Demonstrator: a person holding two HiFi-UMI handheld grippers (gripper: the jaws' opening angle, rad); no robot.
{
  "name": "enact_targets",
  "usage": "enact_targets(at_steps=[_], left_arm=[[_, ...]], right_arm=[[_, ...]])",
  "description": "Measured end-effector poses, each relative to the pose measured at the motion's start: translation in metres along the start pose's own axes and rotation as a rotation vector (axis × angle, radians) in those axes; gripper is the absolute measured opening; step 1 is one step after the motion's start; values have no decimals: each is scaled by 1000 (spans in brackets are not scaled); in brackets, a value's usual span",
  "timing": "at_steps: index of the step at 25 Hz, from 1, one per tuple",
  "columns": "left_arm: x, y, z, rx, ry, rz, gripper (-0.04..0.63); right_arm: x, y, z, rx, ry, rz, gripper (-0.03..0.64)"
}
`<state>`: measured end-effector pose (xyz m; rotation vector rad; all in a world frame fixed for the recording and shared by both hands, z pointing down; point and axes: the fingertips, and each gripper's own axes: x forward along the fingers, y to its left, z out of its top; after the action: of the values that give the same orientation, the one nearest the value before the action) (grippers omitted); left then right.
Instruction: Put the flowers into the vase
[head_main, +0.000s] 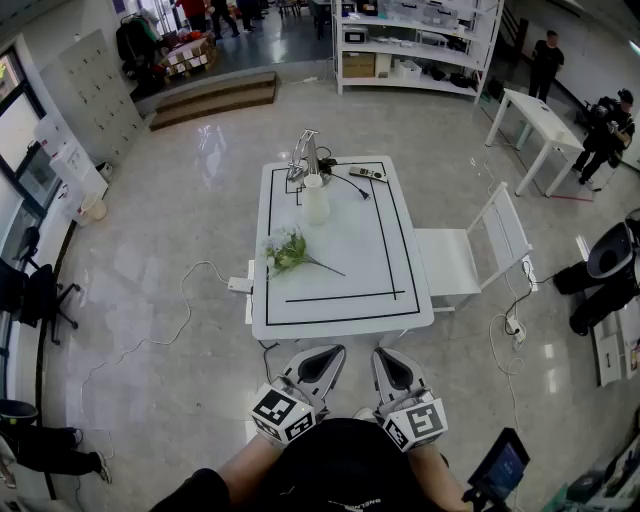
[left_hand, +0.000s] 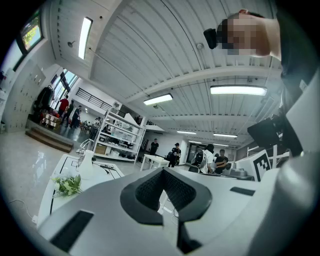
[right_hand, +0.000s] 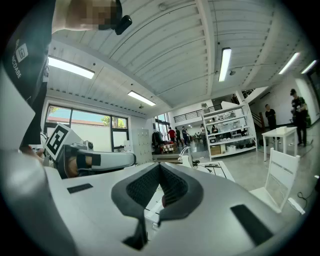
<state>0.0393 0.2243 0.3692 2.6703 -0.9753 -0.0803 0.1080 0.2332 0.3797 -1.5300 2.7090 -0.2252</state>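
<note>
- The left gripper (head_main: 322, 357) and the right gripper (head_main: 388, 358) are each pressed together and empty, held level just short of the white rectangular desk (head_main: 400, 290).
- The green-and-white bunch of flowers (head_main: 287, 250) lies flat, well ahead of the left gripper. The tall white narrow vase (head_main: 316, 200) stands farther beyond.
- Risks: the thin stem may slip from the pads, and a sideways nudge could topple the vase.

A white desk (head_main: 350, 262) marked with a black rectangle carries a white vase (head_main: 316, 202) standing upright at 11 o'clock, flowers (head_main: 288, 250) lying at 9 o'clock, and a remote (head_main: 368, 174) at 1 o'clock.
</note>
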Motion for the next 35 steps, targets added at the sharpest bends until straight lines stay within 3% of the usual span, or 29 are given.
enact_targets(at_steps=[19, 27, 35], left_arm=[[45, -23, -19, -55, 38, 42, -3], [66, -48, -37, -37, 91, 59, -3], [94, -40, -38, -21, 101, 41, -3]], right_arm=[[-29, -51, 4, 68, -16, 30, 0], [-47, -87, -4, 144, -12, 26, 0], [-36, -110, -12, 146, -5, 16, 0]])
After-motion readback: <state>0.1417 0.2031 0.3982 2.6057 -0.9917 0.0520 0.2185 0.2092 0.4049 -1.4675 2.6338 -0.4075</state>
